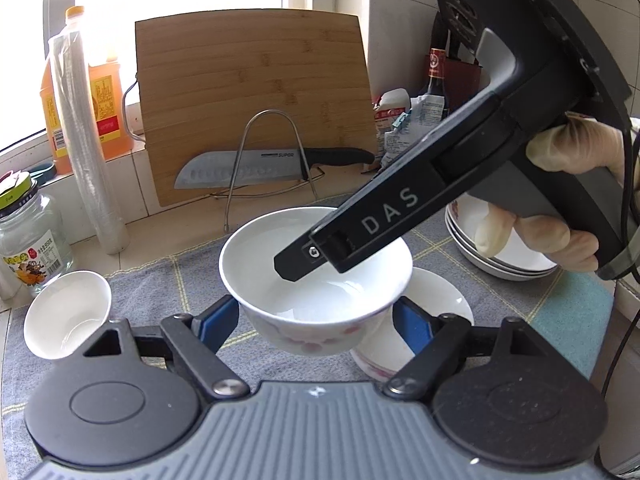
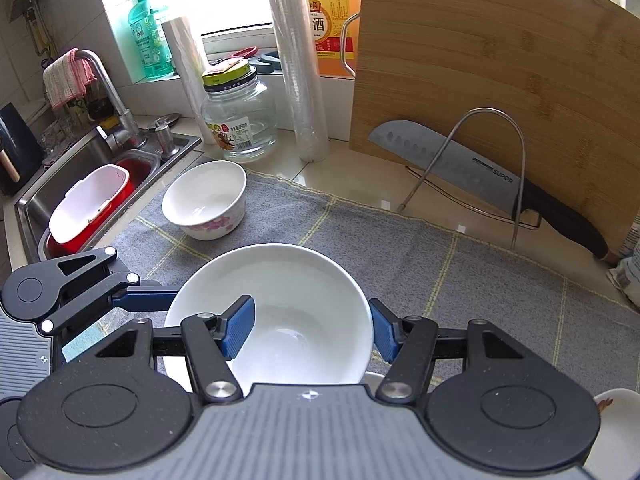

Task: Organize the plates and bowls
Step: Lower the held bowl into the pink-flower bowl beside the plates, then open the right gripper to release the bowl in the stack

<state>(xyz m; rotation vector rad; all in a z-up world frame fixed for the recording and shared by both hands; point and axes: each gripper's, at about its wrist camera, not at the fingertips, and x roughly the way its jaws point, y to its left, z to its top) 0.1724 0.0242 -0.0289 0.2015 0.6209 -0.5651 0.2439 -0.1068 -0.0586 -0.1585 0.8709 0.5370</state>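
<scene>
Jaws of both grippers clamp bowl (image 1: 316,276), knife (image 1: 256,168) reads SUPOR

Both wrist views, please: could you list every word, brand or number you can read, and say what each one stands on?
"SUPOR": on the blade of the knife in the wire stand.
"DAS": on the arm of the right gripper.
"酒" and "1.5L": on the label of the orange bottle.
"950": on the glass jar label; the rest is too small.
The green soap bottle and the packets: print too blurred to read.
</scene>
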